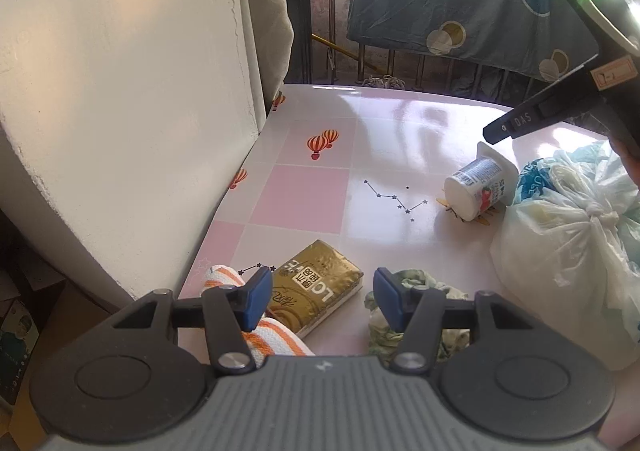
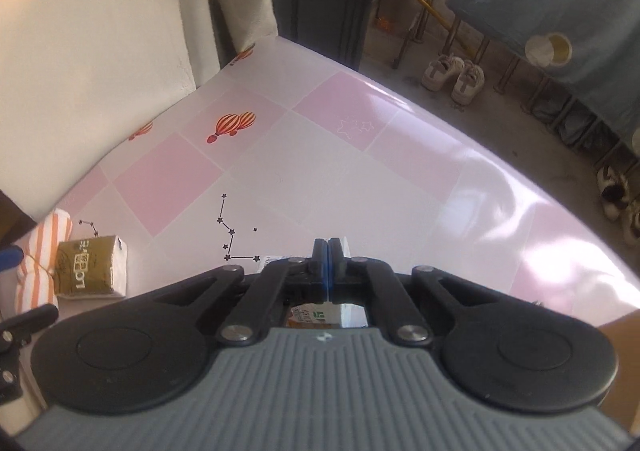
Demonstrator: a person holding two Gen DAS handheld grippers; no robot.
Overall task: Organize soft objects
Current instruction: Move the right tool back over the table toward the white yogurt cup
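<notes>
1. Tissue pack [image 1: 318, 287]: gold wrapper, lying flat near the table's [image 1: 304, 203] near-left edge, touching the striped towel [image 1: 272, 339] on its left. Likely light, squashy, film slick; best pinched across the short width, mid-body.
2. Towel: rolled, soft, probably grippy; take at mid-roll.
3. Green cloth [image 1: 416, 315]: crumpled heap just right of the pack; limp, any raised fold would do.
4. Plastic bag [image 1: 560, 251]: knotted, far right; take at the knot.
5. Left gripper [image 1: 322, 301]: partly open, empty, straddling the pack's near end.
6. Right gripper [image 2: 328, 265]: pads pressed together, nothing seen between.
7. Yogurt cup [image 1: 478, 187]: tipped over, stiff; judged not a soft item.
</notes>
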